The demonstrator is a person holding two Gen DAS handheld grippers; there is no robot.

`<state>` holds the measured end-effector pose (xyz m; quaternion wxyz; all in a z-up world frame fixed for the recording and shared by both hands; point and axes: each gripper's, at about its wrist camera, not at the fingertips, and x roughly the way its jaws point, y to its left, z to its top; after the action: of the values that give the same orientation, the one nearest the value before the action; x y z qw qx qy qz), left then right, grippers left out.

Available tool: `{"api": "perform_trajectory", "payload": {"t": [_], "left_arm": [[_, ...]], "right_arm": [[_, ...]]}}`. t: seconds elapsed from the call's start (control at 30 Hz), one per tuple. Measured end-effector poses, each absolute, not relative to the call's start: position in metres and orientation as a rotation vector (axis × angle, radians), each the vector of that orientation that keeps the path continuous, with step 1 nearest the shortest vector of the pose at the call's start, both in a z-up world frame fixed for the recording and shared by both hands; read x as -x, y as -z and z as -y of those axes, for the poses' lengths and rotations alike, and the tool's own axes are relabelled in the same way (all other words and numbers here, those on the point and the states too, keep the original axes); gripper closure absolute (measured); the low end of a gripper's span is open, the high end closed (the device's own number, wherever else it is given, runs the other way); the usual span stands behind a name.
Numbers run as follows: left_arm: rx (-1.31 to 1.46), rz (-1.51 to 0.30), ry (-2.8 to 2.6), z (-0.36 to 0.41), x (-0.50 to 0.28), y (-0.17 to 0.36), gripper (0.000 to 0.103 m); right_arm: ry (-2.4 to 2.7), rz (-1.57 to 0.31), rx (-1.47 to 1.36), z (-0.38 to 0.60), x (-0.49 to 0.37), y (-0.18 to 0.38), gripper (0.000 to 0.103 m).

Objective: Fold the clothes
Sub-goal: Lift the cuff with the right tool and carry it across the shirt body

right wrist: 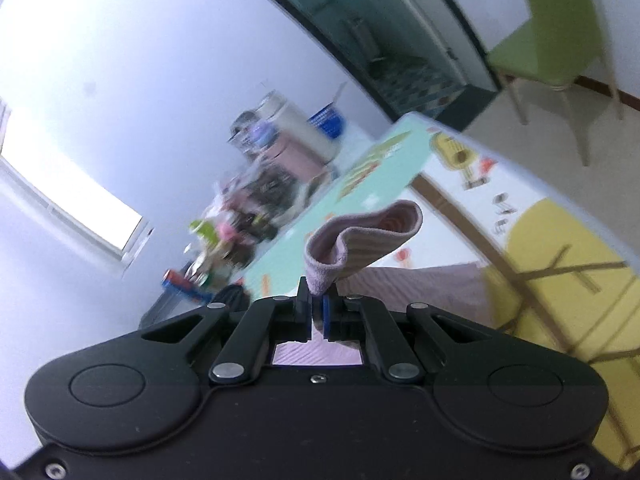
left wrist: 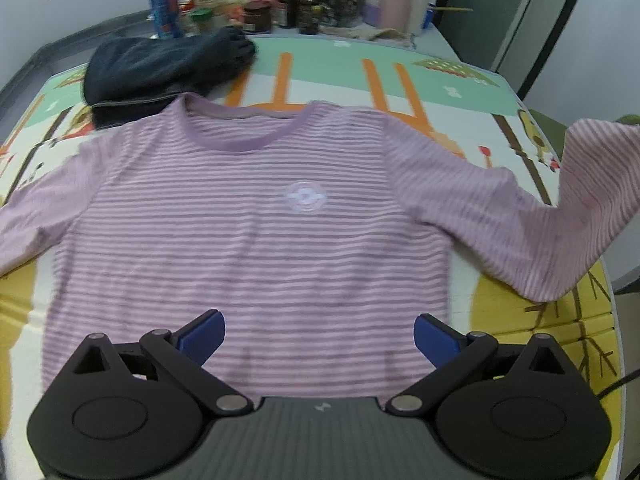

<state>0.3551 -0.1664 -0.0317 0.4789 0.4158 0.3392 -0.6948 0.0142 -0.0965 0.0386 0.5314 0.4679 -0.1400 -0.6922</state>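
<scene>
Slippage threatens: the right claw pinches only the cuff of the shirt, spread across the frame's middle on the bench, while the left claw, spread, holds nothing.

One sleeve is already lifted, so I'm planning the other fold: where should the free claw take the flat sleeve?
Grip the flat sleeve near its cuff end, coming from the shirt's outer side, low along the mat. It lies flat and spread outward, so only its edge offers a pinch.
</scene>
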Motion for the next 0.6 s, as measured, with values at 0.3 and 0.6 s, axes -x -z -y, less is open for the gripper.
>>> {"api": "perform_trajectory", "payload": {"t": [0.3, 0.6], "left_arm": [[-0.984, -0.865, 1.643, 0.176, -0.446, 0.023, 0.001], [-0.997, -0.919, 1.6, 0.188, -0.508, 0.032, 0.001]], "right_arm": [[1.559, 0.263, -1.114, 0.123, -0.126, -0.049, 0.098], [1.523, 0.193, -1.107, 0.156, -0.215, -0.05, 0.098]]}}
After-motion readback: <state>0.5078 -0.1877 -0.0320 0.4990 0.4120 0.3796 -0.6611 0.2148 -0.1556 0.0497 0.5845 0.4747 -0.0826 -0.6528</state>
